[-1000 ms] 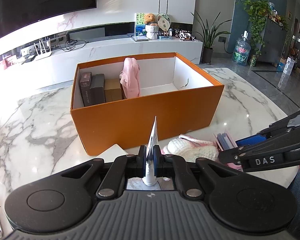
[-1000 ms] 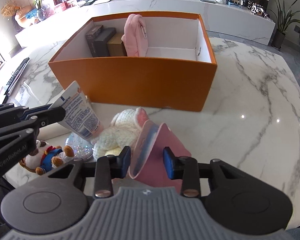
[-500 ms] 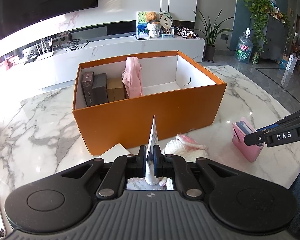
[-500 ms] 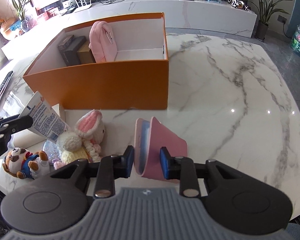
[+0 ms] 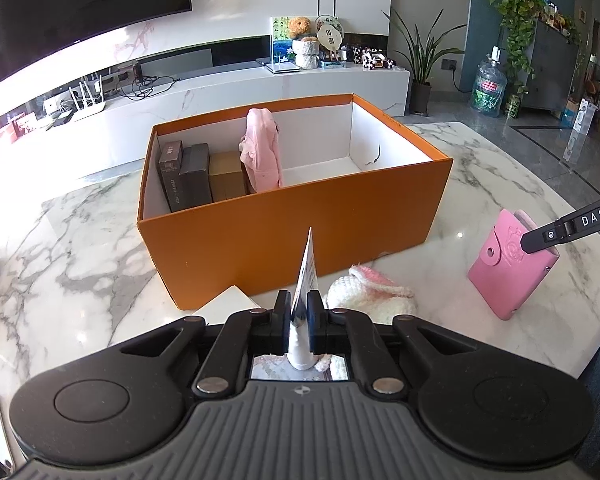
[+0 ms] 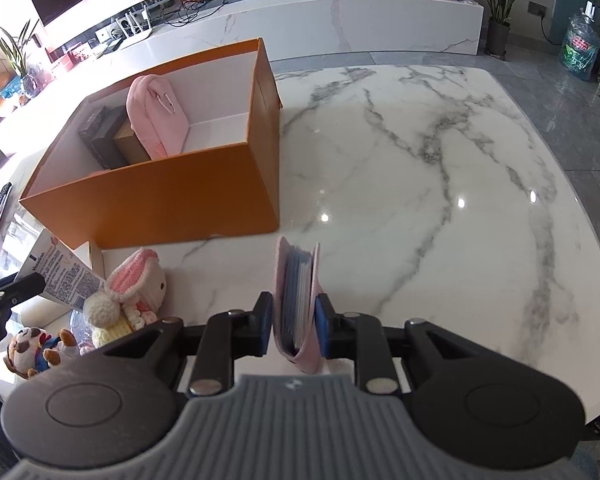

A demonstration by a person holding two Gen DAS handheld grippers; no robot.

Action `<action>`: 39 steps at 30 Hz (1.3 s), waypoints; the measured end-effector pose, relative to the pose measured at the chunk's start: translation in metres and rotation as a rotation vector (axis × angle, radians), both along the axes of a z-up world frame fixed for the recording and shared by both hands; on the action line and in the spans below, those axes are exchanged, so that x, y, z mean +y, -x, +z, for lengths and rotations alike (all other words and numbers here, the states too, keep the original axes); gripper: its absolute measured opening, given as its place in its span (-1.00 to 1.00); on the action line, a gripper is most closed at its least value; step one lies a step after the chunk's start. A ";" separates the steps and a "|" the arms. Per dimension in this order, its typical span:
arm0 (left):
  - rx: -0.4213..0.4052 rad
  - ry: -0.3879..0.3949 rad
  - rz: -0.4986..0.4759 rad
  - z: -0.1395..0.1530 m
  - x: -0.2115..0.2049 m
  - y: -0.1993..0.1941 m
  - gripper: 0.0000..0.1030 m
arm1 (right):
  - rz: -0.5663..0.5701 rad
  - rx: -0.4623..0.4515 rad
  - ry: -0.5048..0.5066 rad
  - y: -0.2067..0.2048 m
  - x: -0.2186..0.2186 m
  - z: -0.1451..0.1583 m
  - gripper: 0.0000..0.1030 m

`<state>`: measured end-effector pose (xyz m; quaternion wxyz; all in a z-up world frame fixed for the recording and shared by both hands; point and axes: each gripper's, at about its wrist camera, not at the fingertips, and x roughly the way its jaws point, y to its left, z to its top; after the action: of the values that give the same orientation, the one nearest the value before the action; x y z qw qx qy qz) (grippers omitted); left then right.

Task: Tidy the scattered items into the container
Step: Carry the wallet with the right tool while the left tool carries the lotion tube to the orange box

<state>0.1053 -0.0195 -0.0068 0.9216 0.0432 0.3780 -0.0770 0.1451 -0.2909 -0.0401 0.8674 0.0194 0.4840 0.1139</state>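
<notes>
Between my right jaws [image 6: 294,320] sits the pink card wallet [image 6: 296,300], and they are closing on its soft flat sides. It looks light and a bit squashy, with thin cards inside that could slip out, so I hold it low across the middle. My left jaws [image 5: 299,322] are pressed tight on a thin, bendy cream tube [image 5: 305,280]. Just behind stands the stiff orange box [image 5: 284,220] on the shiny marble tabletop [image 6: 440,200], and a fuzzy knitted bunny [image 6: 136,284] lies near.
</notes>
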 end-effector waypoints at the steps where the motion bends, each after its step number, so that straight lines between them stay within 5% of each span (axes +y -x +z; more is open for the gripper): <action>1: 0.002 0.001 0.001 -0.001 0.000 0.000 -0.82 | 0.002 0.003 0.005 -0.002 0.002 -0.002 -0.52; 14: -0.006 0.013 0.048 0.004 0.003 -0.007 -0.83 | 0.052 -0.029 0.031 -0.005 0.008 -0.002 -0.64; 27: -0.127 0.066 0.001 0.073 -0.009 -0.014 -0.83 | 0.150 -0.210 -0.047 0.002 0.028 0.072 -0.64; 39: -0.224 0.060 -0.007 0.114 -0.027 -0.075 -0.84 | 0.233 -0.348 -0.120 -0.035 0.077 0.125 -0.65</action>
<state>0.1801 -0.0469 0.1073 0.9587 0.0252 0.2699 -0.0861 0.1803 -0.2142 0.0845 0.9161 -0.0049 0.3183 0.2435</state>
